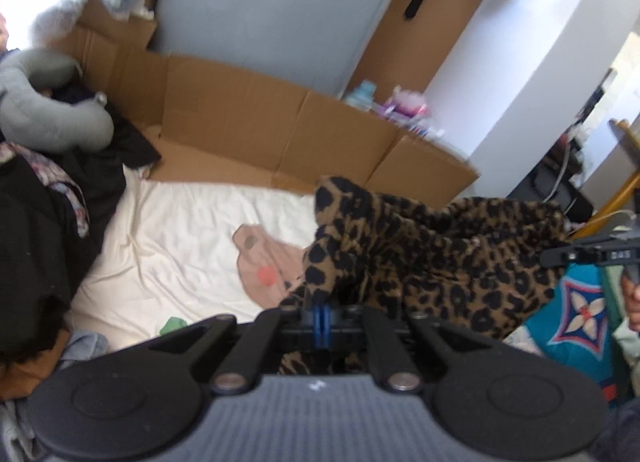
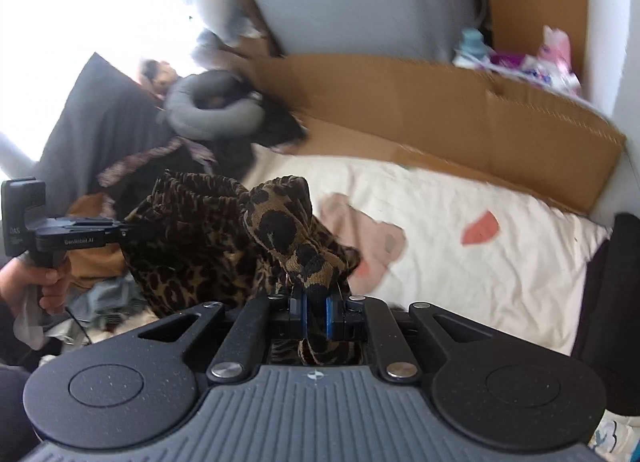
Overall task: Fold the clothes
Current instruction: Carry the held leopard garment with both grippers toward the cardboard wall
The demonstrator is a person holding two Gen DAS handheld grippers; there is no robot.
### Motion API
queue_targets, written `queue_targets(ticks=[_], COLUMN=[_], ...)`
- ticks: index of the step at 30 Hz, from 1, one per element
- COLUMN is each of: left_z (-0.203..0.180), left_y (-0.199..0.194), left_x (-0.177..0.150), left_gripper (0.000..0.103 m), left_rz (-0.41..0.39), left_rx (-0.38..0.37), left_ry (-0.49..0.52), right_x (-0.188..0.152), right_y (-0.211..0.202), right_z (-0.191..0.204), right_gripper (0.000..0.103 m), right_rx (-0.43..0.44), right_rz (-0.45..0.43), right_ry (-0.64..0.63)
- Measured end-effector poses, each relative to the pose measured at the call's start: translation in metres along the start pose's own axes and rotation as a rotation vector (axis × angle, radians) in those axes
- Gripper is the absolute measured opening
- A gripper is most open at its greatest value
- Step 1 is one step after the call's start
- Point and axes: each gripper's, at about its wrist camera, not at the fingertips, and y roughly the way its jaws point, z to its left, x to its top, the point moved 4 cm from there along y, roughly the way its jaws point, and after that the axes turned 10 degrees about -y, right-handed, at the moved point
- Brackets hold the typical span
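Fold barely begun, by look of it: leopard-print garment point(image 1: 440, 254) bunched, hanging in air above white sheet point(image 1: 168, 246), no crease made, nothing flat yet. Left to do: spread it, fold it, lay it down. Dark clothes pile point(image 1: 44, 230) at sheet's left edge looks unfolded too.

Left gripper point(image 1: 322, 316): jaws pinched near fully closed, on garment edge. Right gripper point(image 2: 316, 312): jaws close together, thick twist of same garment clamped between blue pads. Garment slung between both, above sheet, in front of cardboard point(image 1: 248, 114) at sheet's far edge.
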Motion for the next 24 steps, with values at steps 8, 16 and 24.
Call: queue_targets(ticks=[8, 16, 24], left_z=[-0.022, -0.041, -0.043], left_y=[-0.071, -0.11, -0.105], left_x=[-0.008, -0.012, -0.01], left_gripper=[0.002, 0.002, 0.002], left_rz=[-0.043, -0.046, -0.018], left_rx=[-0.016, -0.074, -0.102], left_ry=[0.027, 0.033, 0.003], right_x=[0.012, 0.012, 0.008], right_y=[-0.048, -0.089, -0.1], right_z=[0.029, 0.036, 0.027], right_gripper=[0.007, 0.007, 0.007], right_rx=[0.044, 0.068, 0.071], right_rz=[-0.039, -0.057, -0.046], right_ry=[-0.024, -0.002, 0.025])
